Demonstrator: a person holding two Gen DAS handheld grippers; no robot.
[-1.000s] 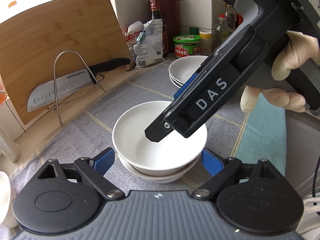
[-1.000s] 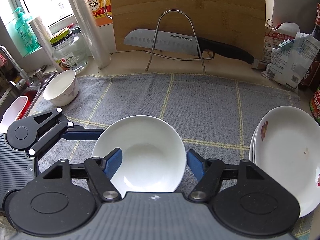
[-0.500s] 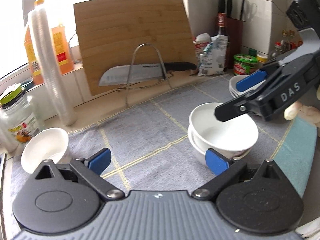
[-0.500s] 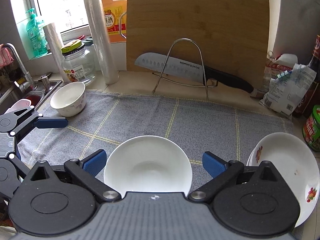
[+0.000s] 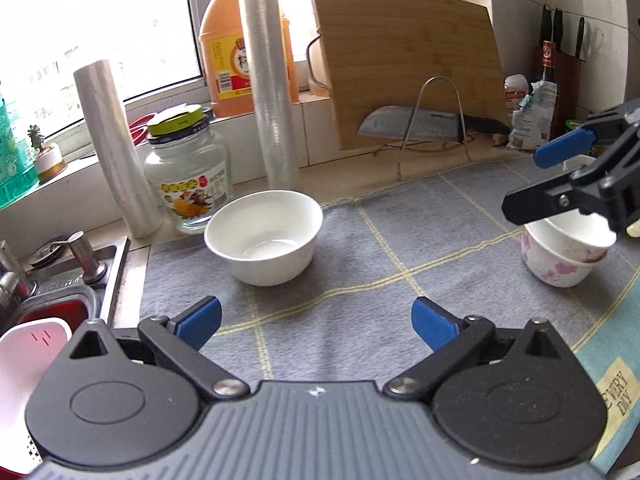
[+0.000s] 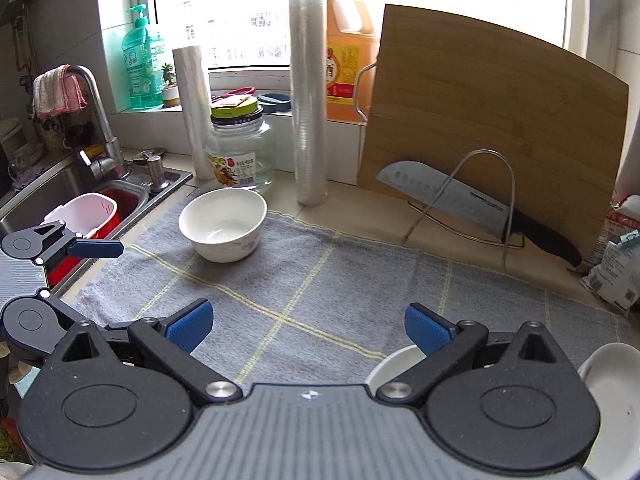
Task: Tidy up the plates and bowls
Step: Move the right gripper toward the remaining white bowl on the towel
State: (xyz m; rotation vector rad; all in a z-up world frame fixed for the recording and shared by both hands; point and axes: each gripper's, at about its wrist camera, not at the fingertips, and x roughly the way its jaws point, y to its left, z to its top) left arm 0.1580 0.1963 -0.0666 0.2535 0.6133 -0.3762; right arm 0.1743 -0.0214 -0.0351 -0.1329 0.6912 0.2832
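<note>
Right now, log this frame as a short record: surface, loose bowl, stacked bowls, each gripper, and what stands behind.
surface: grey checked mat on the counter
loose bowl: white bowl, upright, alone on the mat near the glass jar
stacked bowls: nested bowls at the mat's right side
left gripper: open, nothing between its fingers
right gripper: open, empty
behind: cutting board, knife on a wire rack

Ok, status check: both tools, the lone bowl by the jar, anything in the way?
Left tool open, empty. Right tool open, empty, jaws just widened. Lone bowl upright on grey mat, untouched. Path to it clear; glass jar stands just behind.
</note>
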